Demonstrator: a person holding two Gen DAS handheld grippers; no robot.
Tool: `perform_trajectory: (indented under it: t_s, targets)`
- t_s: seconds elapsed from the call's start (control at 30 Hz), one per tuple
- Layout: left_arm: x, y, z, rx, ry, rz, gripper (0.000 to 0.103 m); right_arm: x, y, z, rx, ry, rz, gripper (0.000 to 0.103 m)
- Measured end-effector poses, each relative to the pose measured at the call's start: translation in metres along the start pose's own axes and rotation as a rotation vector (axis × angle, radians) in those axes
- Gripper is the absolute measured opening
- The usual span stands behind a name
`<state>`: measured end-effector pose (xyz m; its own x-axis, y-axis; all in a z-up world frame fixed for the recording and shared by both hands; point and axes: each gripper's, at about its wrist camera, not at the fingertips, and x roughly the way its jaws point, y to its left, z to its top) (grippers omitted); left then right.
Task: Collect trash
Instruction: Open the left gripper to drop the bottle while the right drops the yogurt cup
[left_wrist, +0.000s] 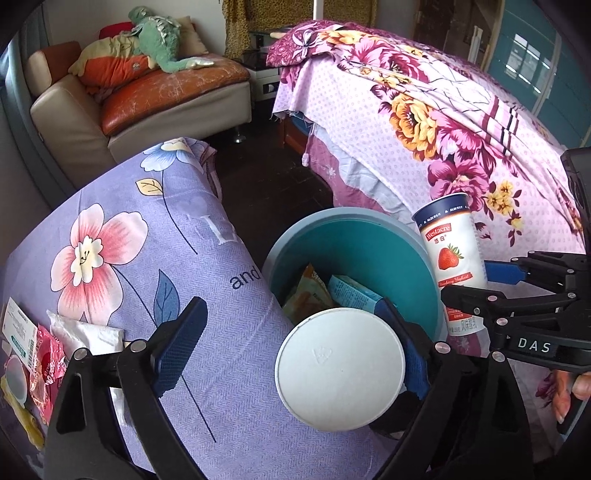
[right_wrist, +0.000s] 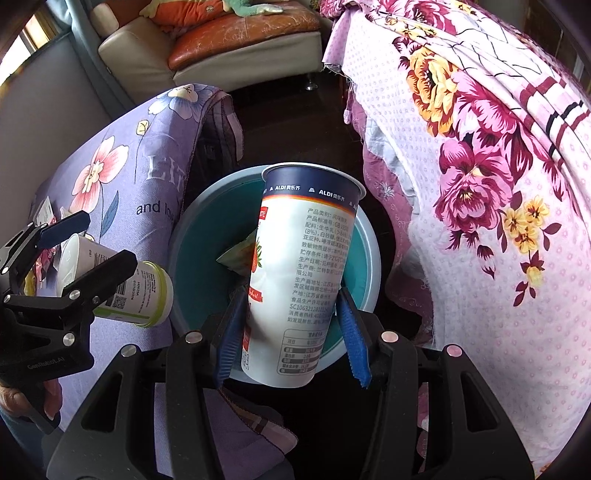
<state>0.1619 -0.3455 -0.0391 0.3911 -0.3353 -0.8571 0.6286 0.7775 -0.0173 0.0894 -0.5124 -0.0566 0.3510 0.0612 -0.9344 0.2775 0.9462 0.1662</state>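
Note:
A teal bin (left_wrist: 354, 236) stands on the floor between a purple-clothed surface and a bed, with snack wrappers (left_wrist: 310, 291) in it. My left gripper (left_wrist: 290, 306) is open above the bin's near rim. A small white cup (left_wrist: 340, 369) with a green band lies between its fingers, its flat base toward the camera. It leans on the right pad, and the left pad stands well clear. My right gripper (right_wrist: 291, 291) is shut on a tall strawberry yoghurt cup (right_wrist: 306, 258), held mouth-first over the bin (right_wrist: 199, 258). In the right wrist view, the left gripper (right_wrist: 105, 240) and small cup (right_wrist: 147, 295) hang at the left.
A purple flowered cloth (left_wrist: 147, 240) covers the surface on the left, with red wrappers (left_wrist: 44, 362) and a crumpled tissue (left_wrist: 85, 332) on it. A bed with a pink floral sheet (left_wrist: 424, 110) fills the right. A sofa (left_wrist: 166, 92) stands beyond on dark floor.

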Motion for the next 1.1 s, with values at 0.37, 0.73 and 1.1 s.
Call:
perform_trajectory:
  t_s: [0.37,0.73,1.1]
  targets:
    - [-0.02,0.02,0.012,-0.091,-0.071,-0.065,0.093,-0.017,-0.005,0.01,0.026,-0.031,-0.042,0.048]
    - [0.001,-0.001,0.02,-0.055,-0.022,-0.078,0.093,-0.024,-0.016,0.005,0.042,-0.026,-0.073,0.048]
    - [0.007,0.027,-0.003,-0.069,0.038,-0.017,0.093,0.006,0.012,0.008,-0.013,0.039,-0.041,0.048]
